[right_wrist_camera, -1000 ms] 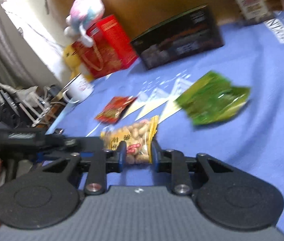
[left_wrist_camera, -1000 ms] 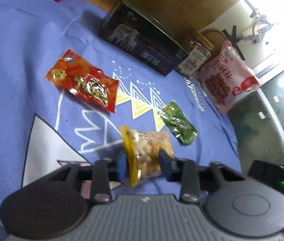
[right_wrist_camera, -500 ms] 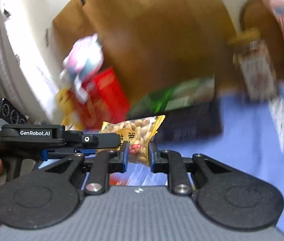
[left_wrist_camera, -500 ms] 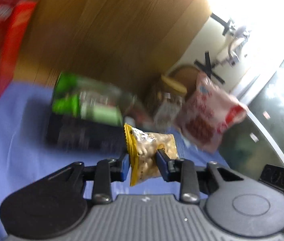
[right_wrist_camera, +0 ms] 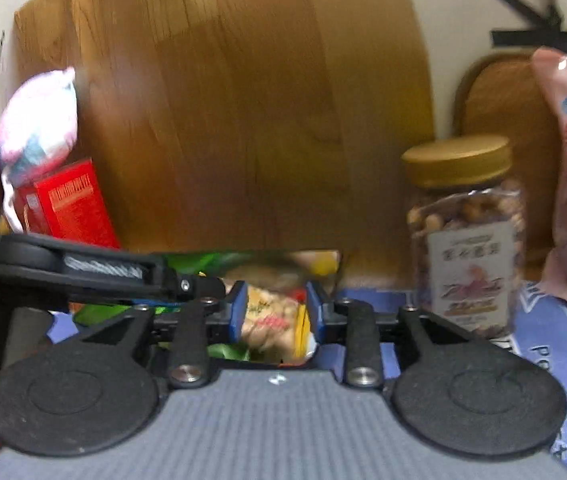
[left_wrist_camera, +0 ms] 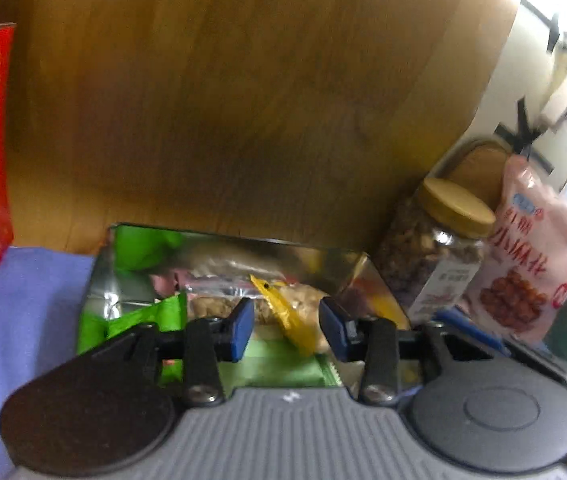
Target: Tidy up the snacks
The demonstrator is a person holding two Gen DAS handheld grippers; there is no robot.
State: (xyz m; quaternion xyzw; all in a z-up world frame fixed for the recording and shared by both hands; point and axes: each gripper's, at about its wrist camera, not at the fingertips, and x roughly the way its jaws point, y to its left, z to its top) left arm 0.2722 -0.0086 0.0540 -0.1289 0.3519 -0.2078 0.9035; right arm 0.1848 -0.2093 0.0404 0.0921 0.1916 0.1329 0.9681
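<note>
- The left gripper [left_wrist_camera: 285, 322] hangs over the open box [left_wrist_camera: 131, 280]; its jaws have just been opening, and its blue fingers [left_wrist_camera: 239, 330] now stand spread.
- The peanut packet [left_wrist_camera: 295, 320], yellow-edged, lies between them above the box's contents, touching neither pad as far as the blur allows.
- The right gripper [right_wrist_camera: 276, 312] has likewise just been opening; the same packet [right_wrist_camera: 271, 322] sits in the gap between its fingers [right_wrist_camera: 237, 316], and contact is too blurred to tell.
- Green packets [left_wrist_camera: 151, 316] lie inside the shiny-walled box.
- A nut jar [right_wrist_camera: 467, 240] with a tan lid and a pink snack bag [left_wrist_camera: 531, 256] stand just right of the box.
- A red box [right_wrist_camera: 71, 208] stands at the left, on the blue cloth [left_wrist_camera: 23, 320], before a wooden panel [left_wrist_camera: 243, 100].
</note>
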